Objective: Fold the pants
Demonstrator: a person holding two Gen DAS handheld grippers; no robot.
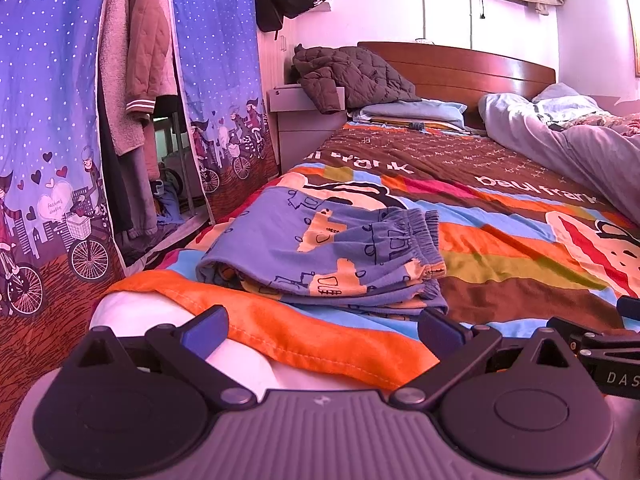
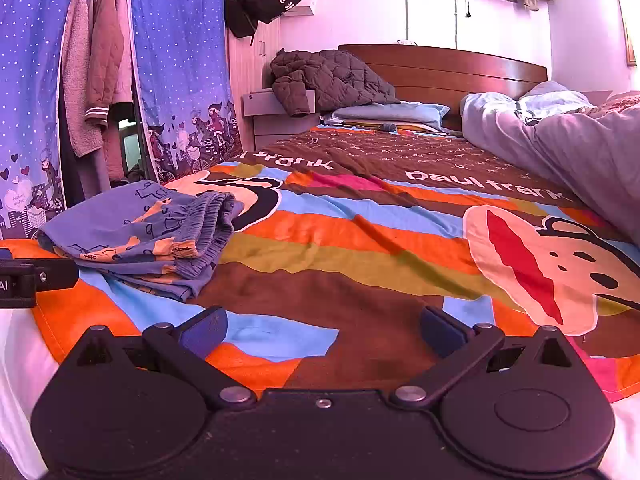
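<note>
Left wrist view: pants point(image 1: 320, 252) folded compact on bedspread point(image 1: 500, 264), seemingly finished; my left gripper point(image 1: 322, 330) and right gripper point(image 2: 324, 330) spread wide, empty, backed off near bed edge.

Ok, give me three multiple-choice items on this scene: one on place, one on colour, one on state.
1. Where do the pants lie?
A. on the bedspread near the bed's foot
B. on the nightstand
C. on a hanger

2. What is the pants' main colour?
A. red
B. blue
C. white

3. How are the left gripper and right gripper?
A. both shut on cloth
B. one open, one shut
C. both open, holding nothing

Answers: 1 A, they sit folded on the striped cover near its edge; 2 B, blue fabric with orange prints; 3 C, each pair of fingers stands wide apart with nothing between.
</note>
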